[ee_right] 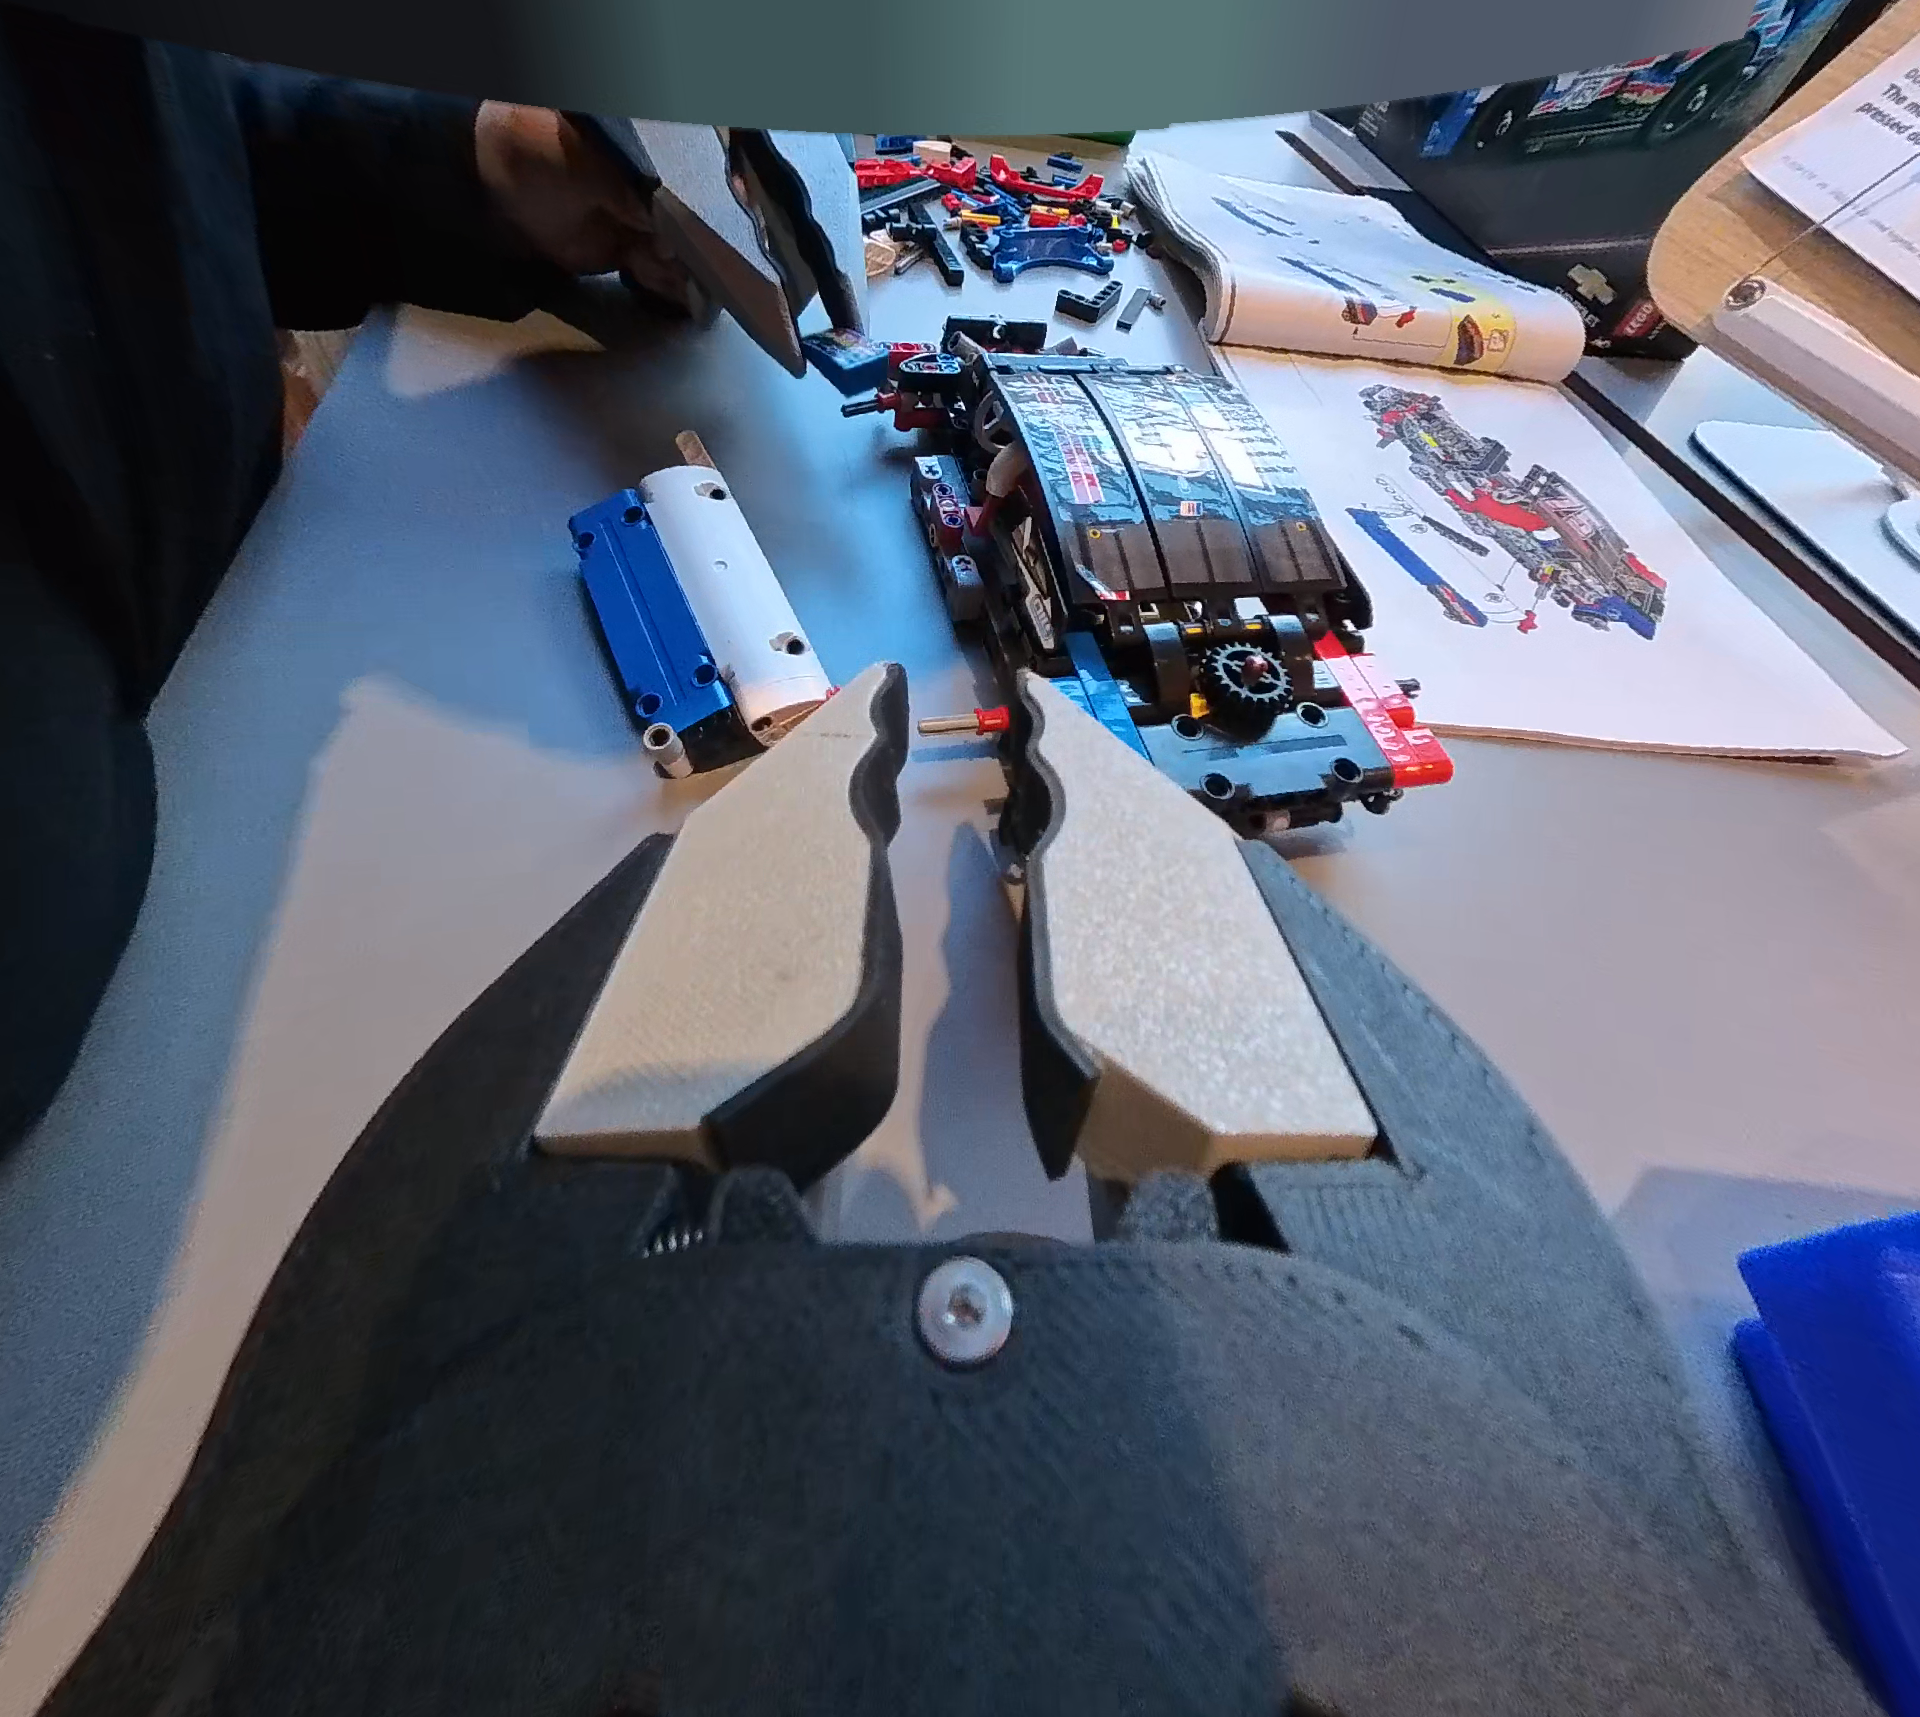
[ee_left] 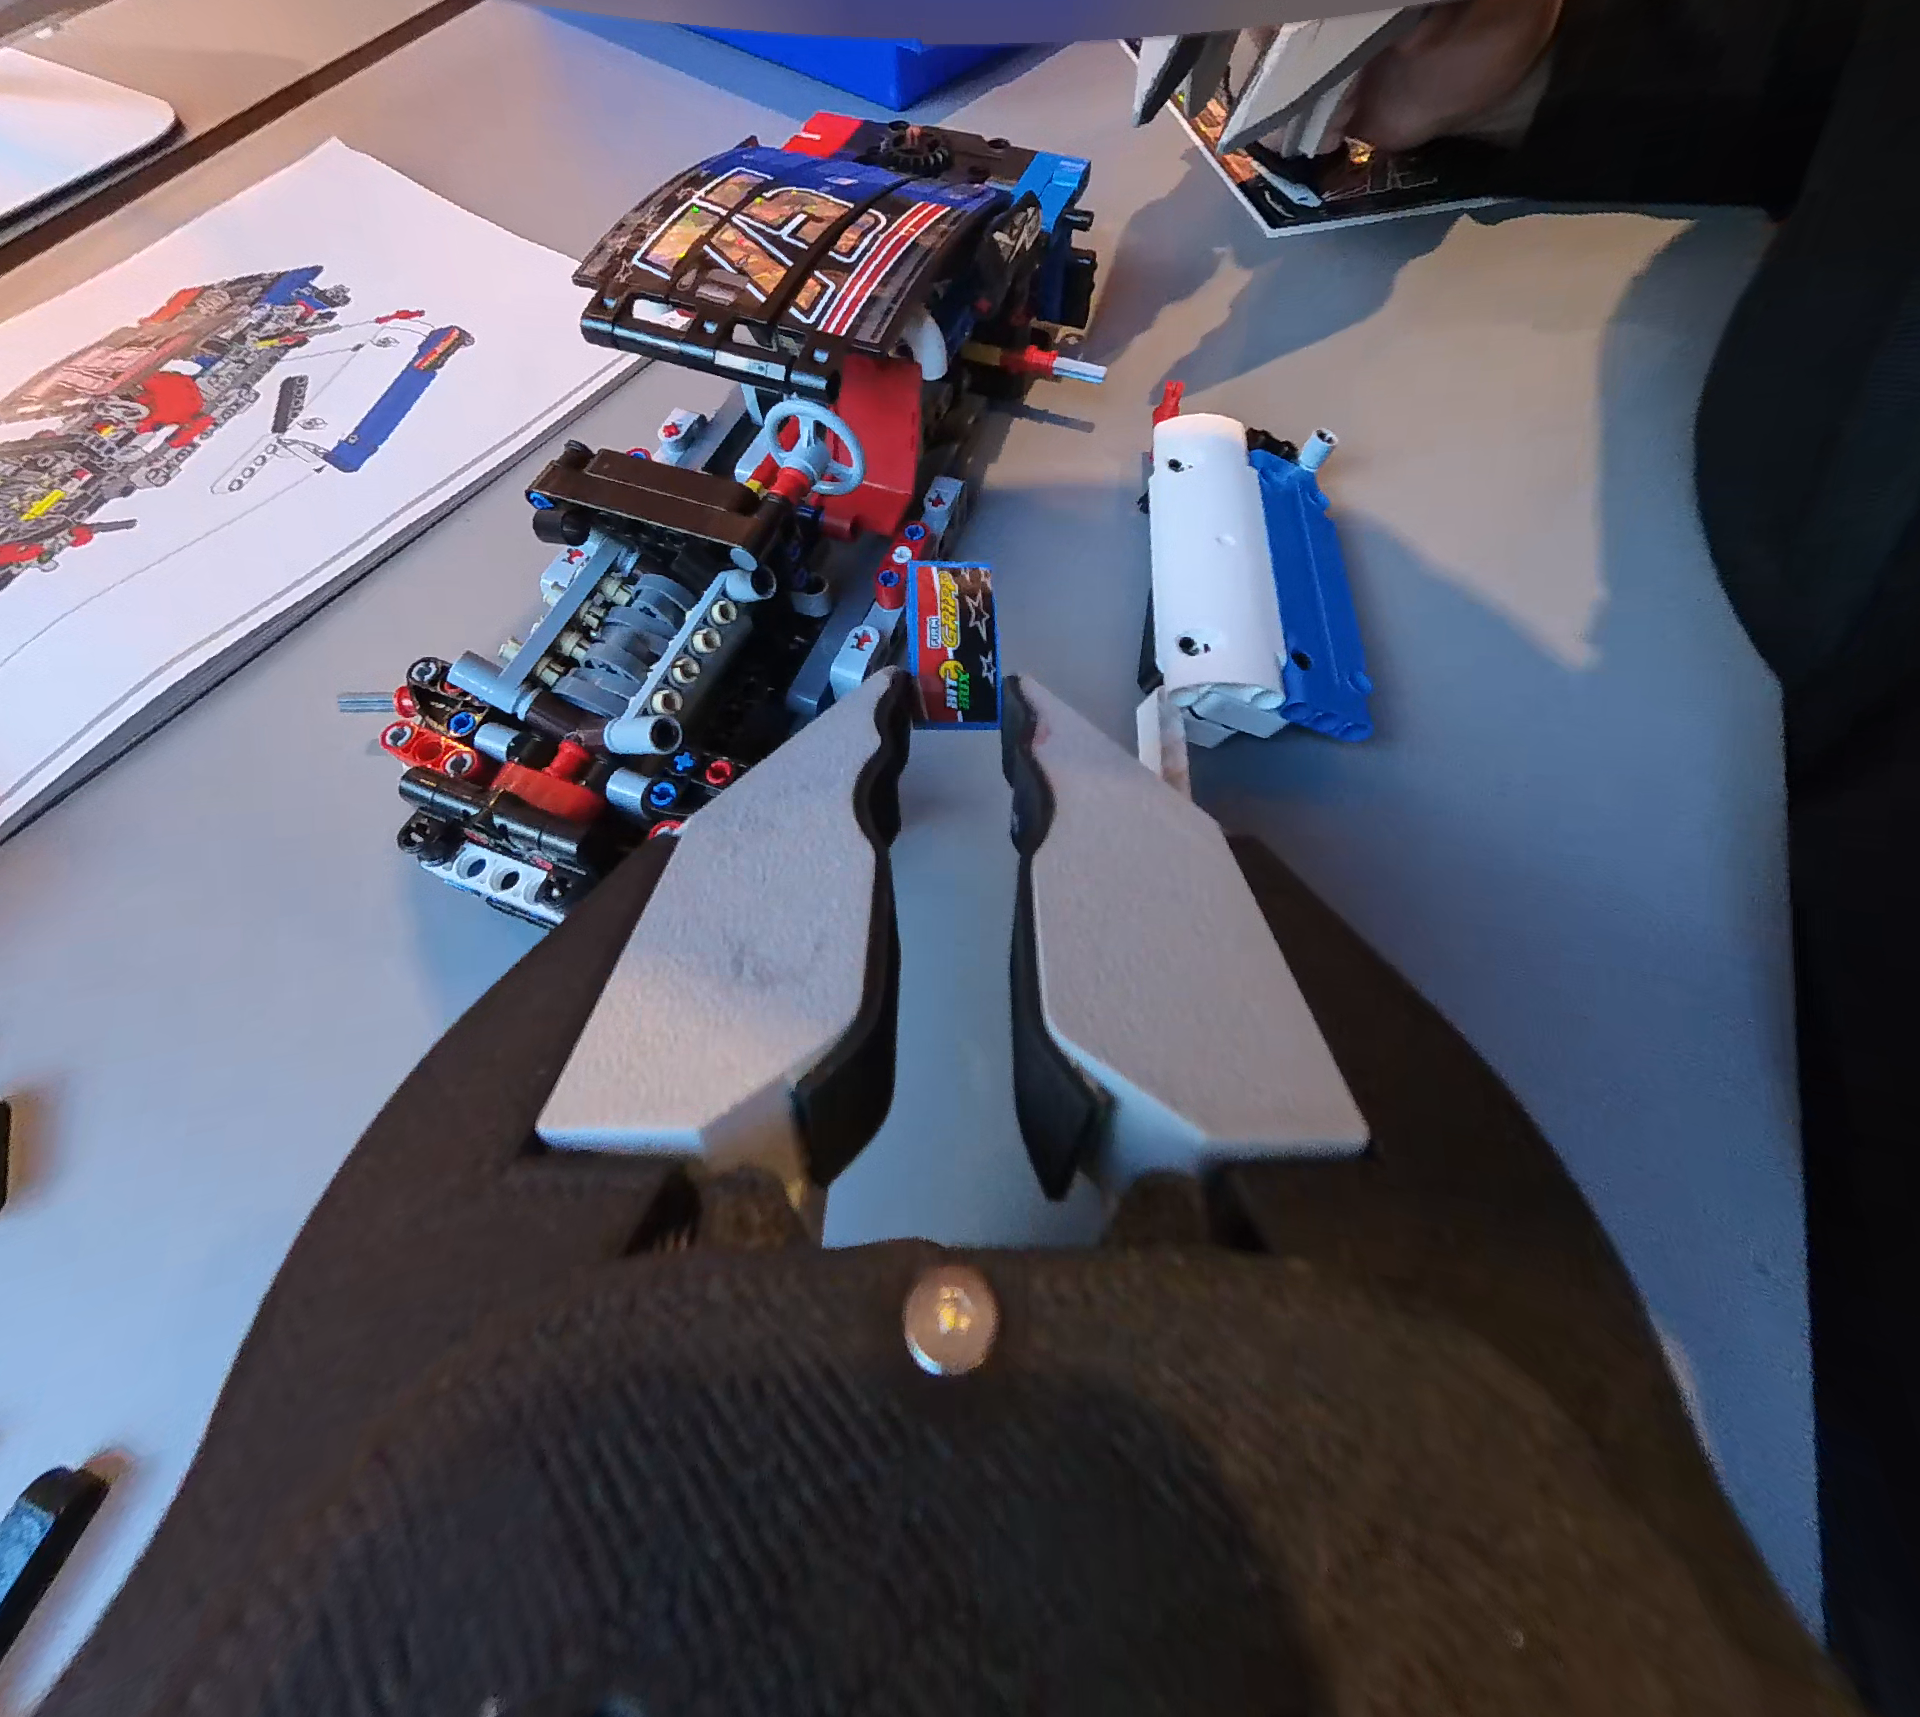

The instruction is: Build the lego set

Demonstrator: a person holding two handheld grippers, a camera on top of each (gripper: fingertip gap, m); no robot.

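Note:
The partly built lego car (ee_left: 790, 472) lies on the grey table, with a dark stickered roof and an open engine; it also shows in the right wrist view (ee_right: 1143, 545). My left gripper (ee_left: 953, 693) is shut on a small blue stickered tile (ee_left: 951, 639), held beside the car's side; the right wrist view shows this gripper (ee_right: 821, 337) and tile (ee_right: 854, 346) at the car's far end. A white and blue sub-assembly (ee_left: 1247, 587) (ee_right: 696, 618) lies beside the car. My right gripper (ee_right: 961, 696) is slightly open and empty near the car's rear, above a sticker sheet (ee_left: 1351, 197).
The open instruction booklet (ee_left: 260, 420) (ee_right: 1558, 576) lies on the car's other side. A pile of loose parts (ee_right: 997, 213) and the set's box (ee_right: 1558, 213) are at the table's far end. A blue bin (ee_left: 862, 62) (ee_right: 1849, 1407) stands near the right gripper. A person's dark sleeve (ee_right: 156, 317) borders the table. My right fingertips sit around 15 cm from my left ones.

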